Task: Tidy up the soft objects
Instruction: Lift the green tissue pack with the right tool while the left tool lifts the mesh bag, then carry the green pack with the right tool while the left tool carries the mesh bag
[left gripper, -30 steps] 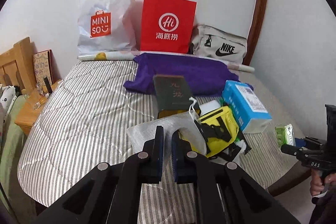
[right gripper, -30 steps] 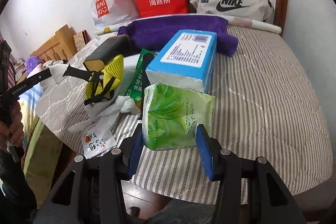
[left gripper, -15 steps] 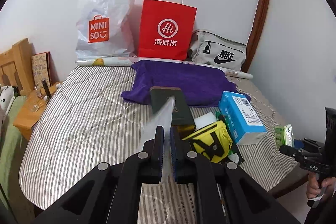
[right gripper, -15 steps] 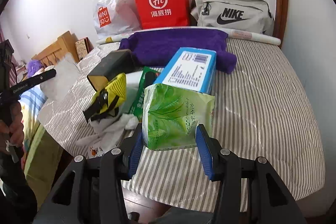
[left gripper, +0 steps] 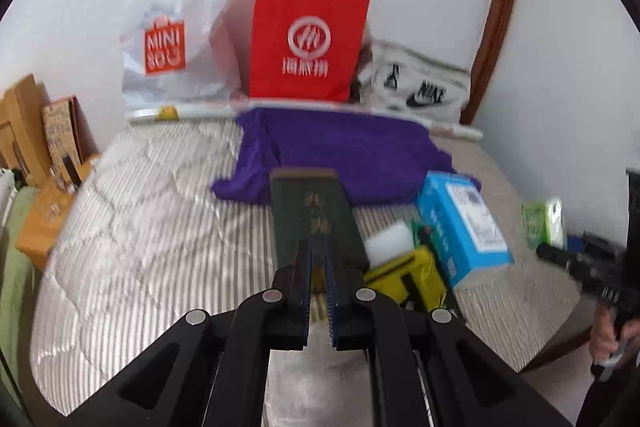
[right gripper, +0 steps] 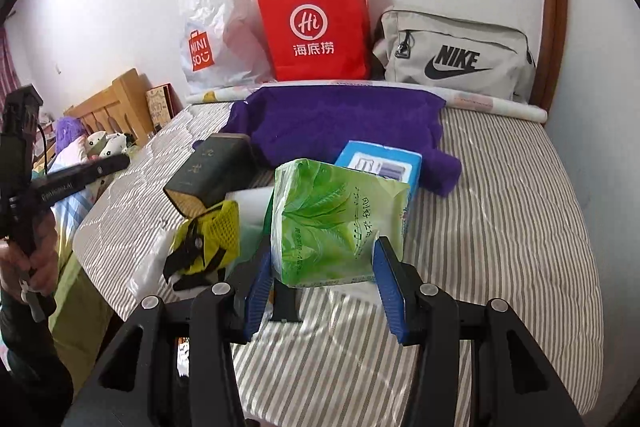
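Left wrist view: left gripper [left gripper: 318, 291] has its jaws closed tight. A translucent plastic sheet [left gripper: 316, 379] shows below and between the fingers, so it looks pinched on that, though motion blur makes it hard to be sure. Ahead on the striped bed [left gripper: 152, 227]: dark green book [left gripper: 314, 215], yellow mesh pouch [left gripper: 412, 275], blue tissue box [left gripper: 460, 227], purple towel [left gripper: 340, 155]. Along the wall stand a white Miniso bag [left gripper: 176, 39], red paper bag [left gripper: 308, 39] and grey Nike bag [left gripper: 416, 87].

Right wrist view: right gripper [right gripper: 324, 283] clamps the green tissue pack [right gripper: 336, 219], pads pressed on both sides, the pack lifted clear of the bed, in front of the blue box. Left gripper visible far left, off the bed edge.

Step, my read: pick done on both sides, now in carry. Next calls for choosing a drop spot — probably one of the wall bags or a clear stretch of bed — then lowering before release. Watch the pack: soft, may sag or slip.
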### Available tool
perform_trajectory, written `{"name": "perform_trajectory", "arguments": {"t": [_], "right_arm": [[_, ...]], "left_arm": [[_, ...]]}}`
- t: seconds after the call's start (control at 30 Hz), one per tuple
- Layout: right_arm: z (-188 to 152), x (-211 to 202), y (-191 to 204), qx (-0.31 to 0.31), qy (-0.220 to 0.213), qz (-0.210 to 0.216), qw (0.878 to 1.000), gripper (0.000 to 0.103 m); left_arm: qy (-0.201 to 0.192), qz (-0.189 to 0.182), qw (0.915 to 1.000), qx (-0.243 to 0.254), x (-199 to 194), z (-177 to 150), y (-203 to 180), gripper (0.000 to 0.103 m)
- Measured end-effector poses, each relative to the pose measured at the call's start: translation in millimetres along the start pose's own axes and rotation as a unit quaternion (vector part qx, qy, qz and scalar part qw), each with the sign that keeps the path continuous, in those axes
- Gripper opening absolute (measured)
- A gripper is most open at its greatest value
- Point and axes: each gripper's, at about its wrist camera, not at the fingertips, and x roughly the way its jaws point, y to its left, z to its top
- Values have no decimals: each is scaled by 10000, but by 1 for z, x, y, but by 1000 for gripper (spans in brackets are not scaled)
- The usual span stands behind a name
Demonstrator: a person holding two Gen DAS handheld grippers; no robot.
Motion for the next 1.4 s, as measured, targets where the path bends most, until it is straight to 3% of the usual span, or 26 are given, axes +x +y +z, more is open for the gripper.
{"name": "perform_trajectory", "arguments": {"t": [0.1,0.2,0.4,0.6,0.7,0.8,0.87,0.93,1.03,1.13,1.4], "right_arm": [[2,3,1,-1,-7,52,10000,49],[0,9,2,-5,69,83,9999,49],[-9,15,8,-38,207,129,9997,49],[-16,18,11,-31,302,144,9994,49],[-19,18,14,-39,334,129,9994,49],[-22,18,15,-36,363,108,9993,49],[-24,18,15,-36,383,99,9992,49],[-26,18,16,-33,409,92,9991,49],[-28,19,15,-20,447,97,9989,49],[-31,19,16,-23,465,97,9989,49],[-34,7,14,13,355,102,9993,49]], "left_arm": [[487,-5,9988,-83,19,-21,7,15],[782,-53,9969,-112,30,-43,7,40],[943,-23,9954,170,30,-75,0,68],[1299,-35,9906,424,41,-98,-9,69],[1201,29,9918,440,42,-102,-12,72],[1124,143,9928,398,42,-103,-10,72],[1058,273,9929,477,42,-104,-12,66],[956,521,9915,716,43,-106,-16,50],[886,382,9914,886,39,-108,-22,25],[888,300,9916,894,37,-108,-24,11],[715,270,9956,546,15,-99,-9,8]]}}
